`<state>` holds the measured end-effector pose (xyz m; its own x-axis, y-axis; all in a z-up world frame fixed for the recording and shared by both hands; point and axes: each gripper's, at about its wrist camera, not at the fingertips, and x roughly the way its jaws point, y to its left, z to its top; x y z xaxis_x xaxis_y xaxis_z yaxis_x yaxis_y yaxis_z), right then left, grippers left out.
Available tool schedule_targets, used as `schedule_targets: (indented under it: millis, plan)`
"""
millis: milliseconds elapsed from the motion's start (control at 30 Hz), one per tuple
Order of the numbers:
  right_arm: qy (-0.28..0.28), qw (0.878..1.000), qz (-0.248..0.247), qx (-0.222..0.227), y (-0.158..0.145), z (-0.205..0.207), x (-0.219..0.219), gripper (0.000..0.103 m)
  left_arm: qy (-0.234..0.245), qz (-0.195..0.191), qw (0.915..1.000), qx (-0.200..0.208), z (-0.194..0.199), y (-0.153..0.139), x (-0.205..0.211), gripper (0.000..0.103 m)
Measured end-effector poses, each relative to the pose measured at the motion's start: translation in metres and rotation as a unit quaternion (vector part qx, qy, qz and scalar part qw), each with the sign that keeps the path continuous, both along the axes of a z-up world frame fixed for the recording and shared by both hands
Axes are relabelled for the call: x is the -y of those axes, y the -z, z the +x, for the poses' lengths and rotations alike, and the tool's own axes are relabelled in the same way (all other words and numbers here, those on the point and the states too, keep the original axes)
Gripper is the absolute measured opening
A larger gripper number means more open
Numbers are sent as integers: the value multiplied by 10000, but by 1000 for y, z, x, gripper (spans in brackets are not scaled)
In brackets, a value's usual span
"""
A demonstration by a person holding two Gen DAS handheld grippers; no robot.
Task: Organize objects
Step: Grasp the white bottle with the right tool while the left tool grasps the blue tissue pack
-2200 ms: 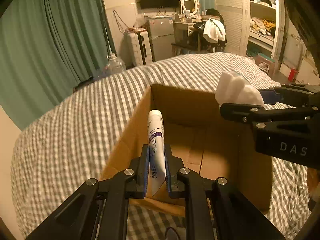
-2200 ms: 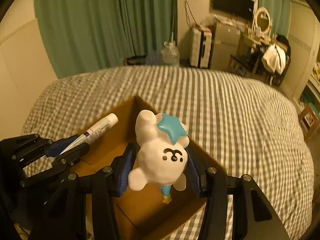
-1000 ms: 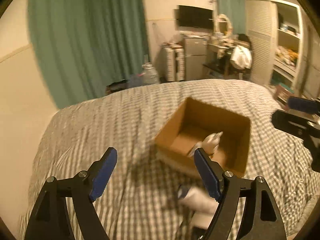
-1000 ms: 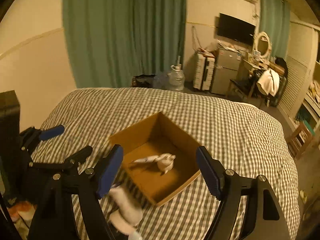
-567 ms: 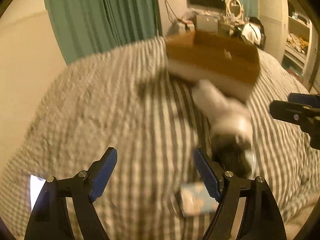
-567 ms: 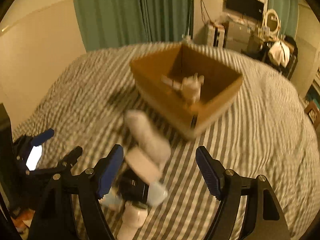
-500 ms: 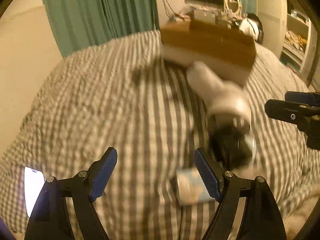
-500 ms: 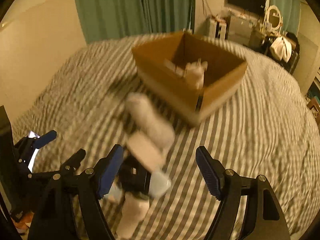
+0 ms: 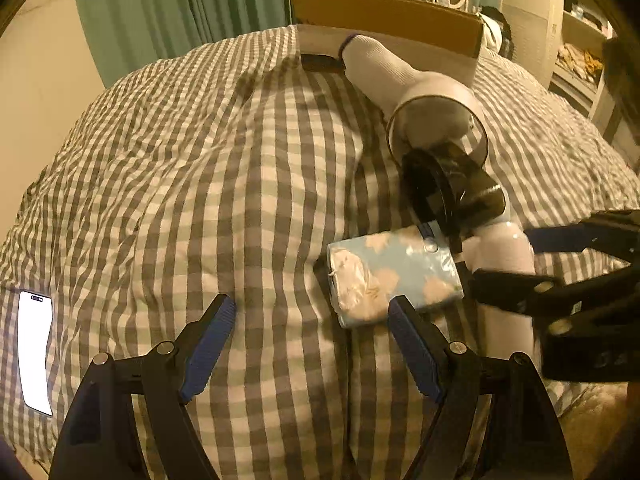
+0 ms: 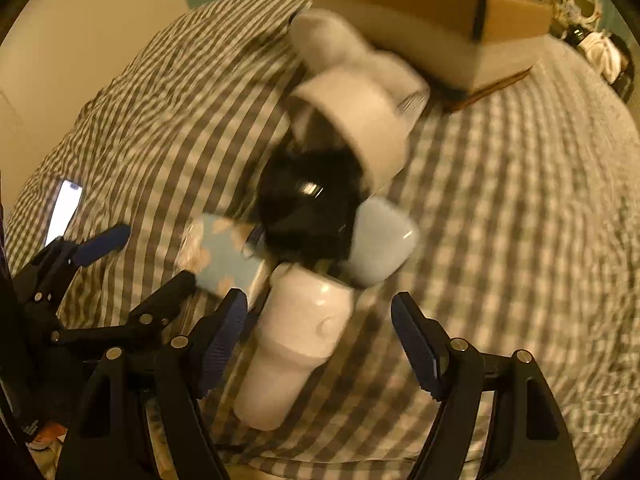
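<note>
Through the left wrist camera we see our left gripper (image 9: pixel 310 344) with its blue-padded fingers spread wide and nothing between them, low over the grey-and-white checked bedspread (image 9: pixel 200 184). Just ahead of its right finger lies one light-blue packet printed with pale clouds (image 9: pixel 394 276), flat on the cover. Touching the packet's far corner is a black cylindrical object with a shiny rim (image 9: pixel 452 192); what it is we cannot tell. Against that leans one white sock-like tube with a wide round opening (image 9: pixel 404 80), which stretches back to the brown cardboard box (image 9: pixel 384 16) at the far edge of the bed. A white plastic bottle (image 9: pixel 504 248) lies right of the packet, partly covered by our right gripper (image 9: pixel 560 260), which reaches in from the right edge. One lit phone (image 9: pixel 35 352) lies face up at the left edge, well apart from the cluster. Green curtains (image 9: pixel 180 12) hang behind.

The right wrist camera is blurred. Our right gripper (image 10: pixel 318 330) is released too, fingers far apart, with the white bottle (image 10: pixel 296 344) lying between them and nearer the left finger; we cannot tell whether they touch. Beyond the bottle sit the black object (image 10: pixel 308 204), a pale rounded-corner case (image 10: pixel 380 240) and the white tube (image 10: pixel 360 120), all crowded together in front of the box (image 10: pixel 432 12). The cloud packet (image 10: pixel 222 252) lies left of the bottle, beside our left gripper (image 10: pixel 132 256). The phone (image 10: pixel 64 210) glows at the left.
</note>
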<state>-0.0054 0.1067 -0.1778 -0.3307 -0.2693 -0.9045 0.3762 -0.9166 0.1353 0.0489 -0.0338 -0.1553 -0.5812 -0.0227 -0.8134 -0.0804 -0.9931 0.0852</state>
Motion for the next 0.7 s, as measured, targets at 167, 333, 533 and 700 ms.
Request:
schedule_targets:
  millis: [167, 333, 533, 700]
  plan:
    - [-105, 9995, -95, 267, 15, -4, 0, 51, 33, -44, 10000, 17, 0, 6, -1, 82]
    - [-11, 9993, -357, 107, 0, -5, -17, 51, 69, 102, 9999, 4, -4, 1, -10, 82]
    - [347, 9983, -299, -371, -25, -13, -50, 51, 328, 462, 9983, 166, -17, 9, -37, 82]
    - [699, 9962, -346, -392, -23, -19, -77, 51, 127, 452, 9983, 332, -38, 30, -51, 85]
